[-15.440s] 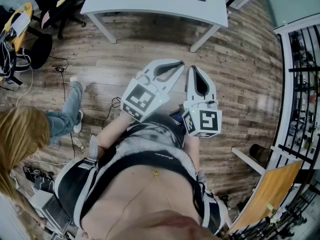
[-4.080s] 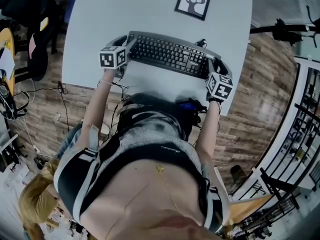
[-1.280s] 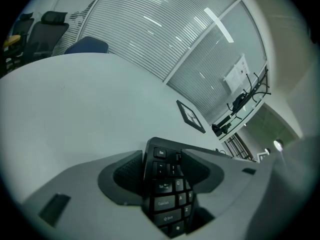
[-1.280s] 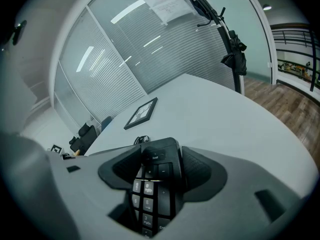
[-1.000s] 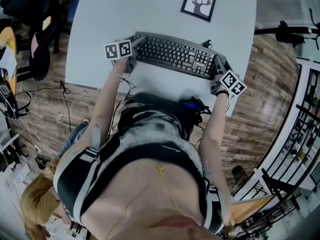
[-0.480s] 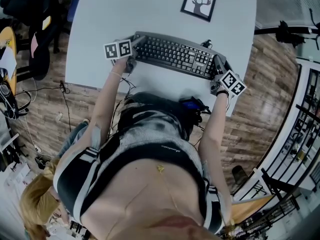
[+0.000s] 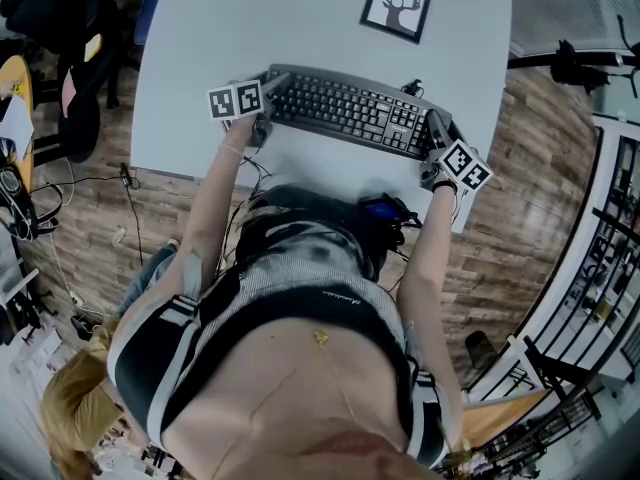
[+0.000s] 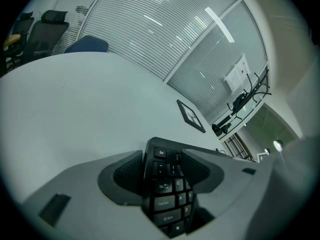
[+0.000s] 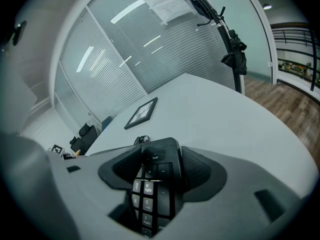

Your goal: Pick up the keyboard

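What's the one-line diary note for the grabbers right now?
step: grasping | left gripper: shut on keyboard, left end | right gripper: shut on its right end | keyboard: over white table

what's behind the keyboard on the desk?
A framed deer picture, apart from the keyboard; a cable at its back edge. Where the cable leads is hidden.

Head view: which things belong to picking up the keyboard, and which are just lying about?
In the job:
keyboard
left hand-held gripper, shut on its left end
right hand-held gripper, shut on its right end
table, which bears it

Lying about:
picture of a deer, on the table's far side
chairs beyond the table
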